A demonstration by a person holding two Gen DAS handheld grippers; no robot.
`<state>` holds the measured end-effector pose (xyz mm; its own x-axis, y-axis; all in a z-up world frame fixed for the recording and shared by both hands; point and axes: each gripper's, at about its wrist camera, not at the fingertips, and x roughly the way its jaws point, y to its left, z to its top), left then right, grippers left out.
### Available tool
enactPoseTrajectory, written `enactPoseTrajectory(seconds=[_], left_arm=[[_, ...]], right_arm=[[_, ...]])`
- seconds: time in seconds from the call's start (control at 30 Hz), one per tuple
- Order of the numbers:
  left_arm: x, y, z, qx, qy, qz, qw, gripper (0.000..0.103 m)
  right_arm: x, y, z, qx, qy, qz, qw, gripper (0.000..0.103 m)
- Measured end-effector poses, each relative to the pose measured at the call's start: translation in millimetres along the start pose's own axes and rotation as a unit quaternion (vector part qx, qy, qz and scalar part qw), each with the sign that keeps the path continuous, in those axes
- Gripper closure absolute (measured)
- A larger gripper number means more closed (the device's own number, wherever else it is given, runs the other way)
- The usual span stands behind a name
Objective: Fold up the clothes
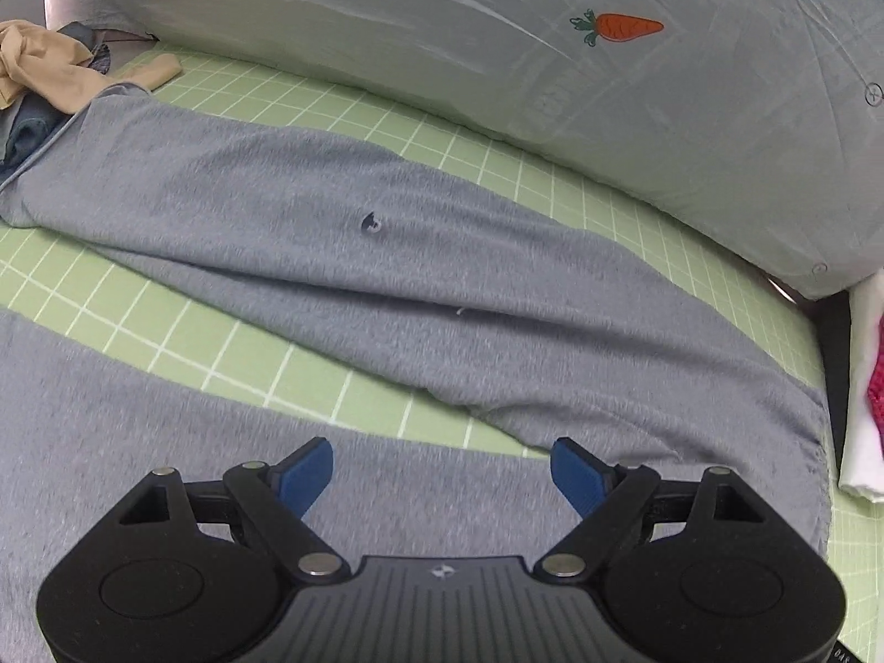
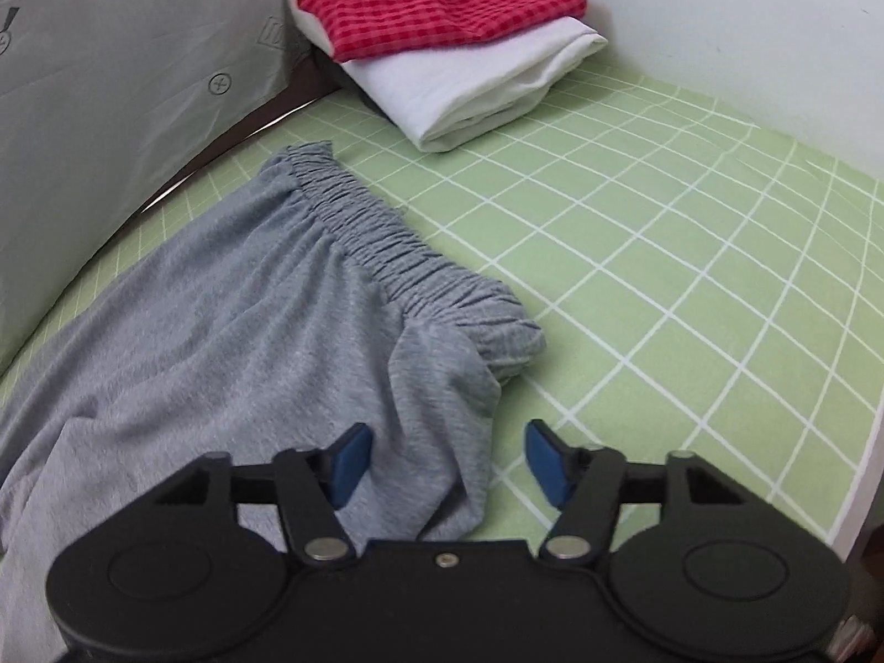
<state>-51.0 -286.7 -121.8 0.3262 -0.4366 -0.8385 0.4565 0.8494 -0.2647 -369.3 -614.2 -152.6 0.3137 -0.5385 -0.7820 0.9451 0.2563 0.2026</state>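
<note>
Grey trousers (image 1: 387,232) lie spread across the green grid mat (image 1: 248,353), one leg running toward the far left and another part nearer. My left gripper (image 1: 442,469) hovers over the near grey fabric, its blue pads wide apart with nothing between them. In the right wrist view the trousers (image 2: 221,331) end in a gathered elastic waistband (image 2: 398,243). My right gripper (image 2: 447,461) stands at the trousers' near corner below the waistband. A raised fold of grey fabric sits between its pads, against the left one and clear of the right one.
A pale grey cover with a carrot print (image 1: 619,27) rises behind the mat. Crumpled beige and blue clothes (image 1: 38,66) lie far left. A folded white cloth (image 2: 469,88) with a red checked garment (image 2: 436,0) on top sits far right. Bare mat (image 2: 663,276) lies right of the waistband.
</note>
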Motion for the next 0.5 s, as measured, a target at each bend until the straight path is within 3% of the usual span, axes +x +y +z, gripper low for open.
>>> enactPoseTrajectory(seconds=[0.03, 0.07, 0.2, 0.4, 0.47, 0.5], left_arm=[[-3.6, 5.1, -8.3, 0.012, -0.002, 0.005, 0.9999, 0.017], [-7.9, 11.7, -16.5, 0.024, -0.004, 0.015, 0.9996, 0.017], [-23.2, 50.9, -45.0, 0.027, -0.006, 0.047, 0.9985, 0.017], [-44.3, 130.9, -82.5, -0.056, 0.003, 0.089, 0.9945, 0.017], [-52.7, 152.6, -90.2, -0.083, -0.001, 0.092, 0.9923, 0.017], [-55.8, 160.7, -92.3, -0.091, -0.003, 0.096, 0.9912, 0.017]], right_arm=[[-1.4, -2.8, -0.2, 0.0, -0.001, 0.006, 1.0, 0.09], [-3.9, -7.4, -1.0, 0.003, -0.006, 0.01, 1.0, 0.102], [-22.7, -33.3, -5.6, 0.022, -0.037, 0.002, 0.999, 0.102], [-37.7, -72.7, -17.3, 0.034, -0.029, -0.044, 0.998, 0.101], [-40.0, -72.1, -18.4, 0.031, -0.025, -0.05, 0.998, 0.092], [-40.0, -69.1, -18.0, 0.026, -0.021, -0.056, 0.998, 0.067]])
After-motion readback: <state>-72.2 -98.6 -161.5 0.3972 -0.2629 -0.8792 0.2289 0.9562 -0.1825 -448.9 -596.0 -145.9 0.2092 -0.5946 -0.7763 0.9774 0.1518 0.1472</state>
